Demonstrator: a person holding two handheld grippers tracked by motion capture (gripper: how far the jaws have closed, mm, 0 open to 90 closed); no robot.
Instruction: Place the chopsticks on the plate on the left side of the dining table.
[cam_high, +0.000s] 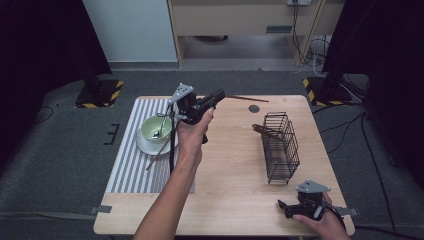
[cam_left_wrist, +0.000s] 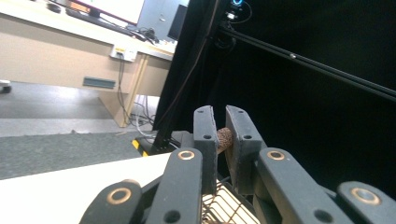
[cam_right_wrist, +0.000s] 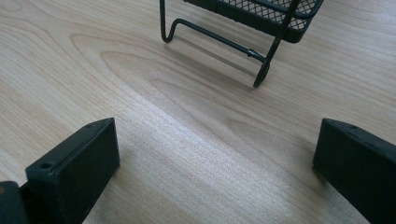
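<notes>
L gripper (cam_high: 218, 96): I have it raised over the bench (cam_high: 230, 170), well to the left of the wire basket (cam_high: 281, 147) and beyond its far end. Jaws clamped on one brown chopstick (cam_high: 247, 98). In the high view the stick juts level from the jaw tips toward the basket side, passing beyond the basket's far end. In the left gripper view its patterned butt end (cam_left_wrist: 225, 138) sits pinched between the two black pads, with basket wire visible below the jaws.

R gripper (cam_high: 281, 205): I have it low at the bench's near edge, just short of the basket's near end. Jaws spread wide, nothing between them; the right gripper view shows bare wood between the pads and the basket's wire foot (cam_right_wrist: 261, 74) beyond.

Wire basket: black, lying on the bench w/ its long axis running away from the person. A second brown utensil (cam_high: 265, 131) pokes out of its far left side; type not clear.

Left of basket, well apart: striped mat (cam_high: 132, 165) carrying a white saucer (cam_high: 145, 146) w/ a green bowl (cam_high: 156, 129) on top. Spoon (cam_high: 159, 131) rests in the bowl. Another chopstick (cam_high: 159, 152) lies slanted across saucer rim onto the mat.

Small dark disc (cam_high: 254, 108) on the bench just beyond the basket's far end.
</notes>
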